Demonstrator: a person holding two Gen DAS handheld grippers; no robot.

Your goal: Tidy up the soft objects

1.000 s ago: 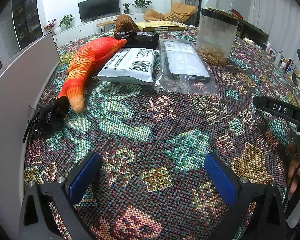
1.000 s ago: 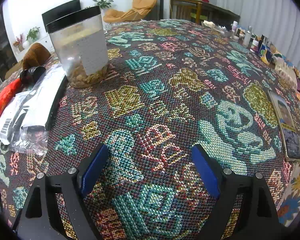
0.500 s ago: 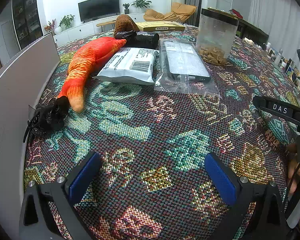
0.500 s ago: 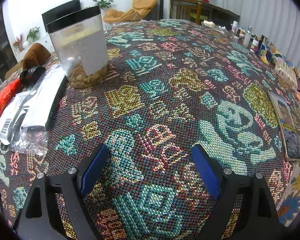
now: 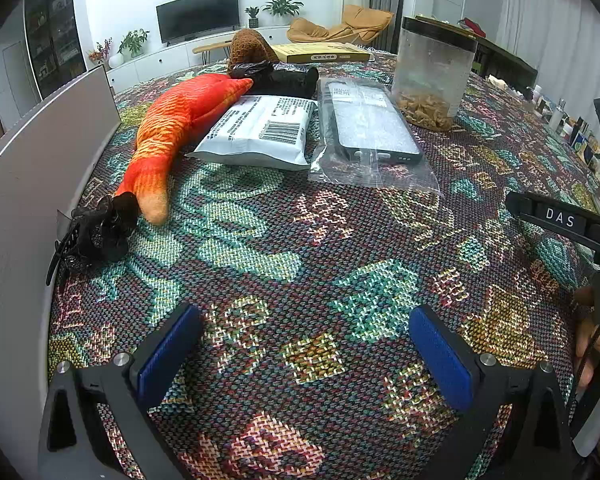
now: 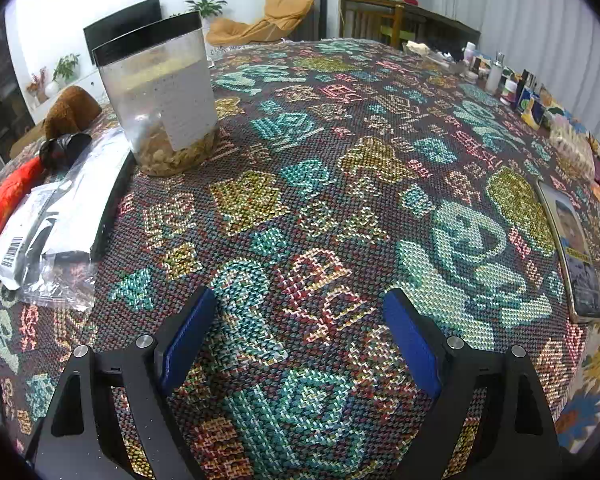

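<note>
Living-room furniture sits in the background, a television and potted plants along the far wall, while the foreground is filled by a tabletop point(image 5: 300, 240) under a bright woven cloth.

Soft things for sorting lie in a loose row toward the far left part of the tabletop. An orange plush fish point(image 5: 180, 120) stretches along the left edge, its tail end touching a black frilly hair tie point(image 5: 96, 232) nearer the camera. Just beside the fish lies a grey mailer bag point(image 5: 260, 132), and next to that a phone case in a clear sleeve point(image 5: 370, 132). Behind them sit a black rolled bag point(image 5: 284, 76) and a brown knitted item point(image 5: 250, 46). A clear canister point(image 5: 432, 68) with snacks in its bottom stands to the right of the row.

Nearest the viewer, the left gripper point(image 5: 304, 356) hangs over bare cloth with its jaws spread wide and nothing between them. So does the right gripper point(image 6: 300, 344), also wide and empty, well apart from every soft object.

Judging by this, nothing has been picked up yet; the work is at its start. A sensible next move would be for the left gripper to reach forward and left toward the hair tie or the fish's tail, then close gently on the yielding fabric.
</note>
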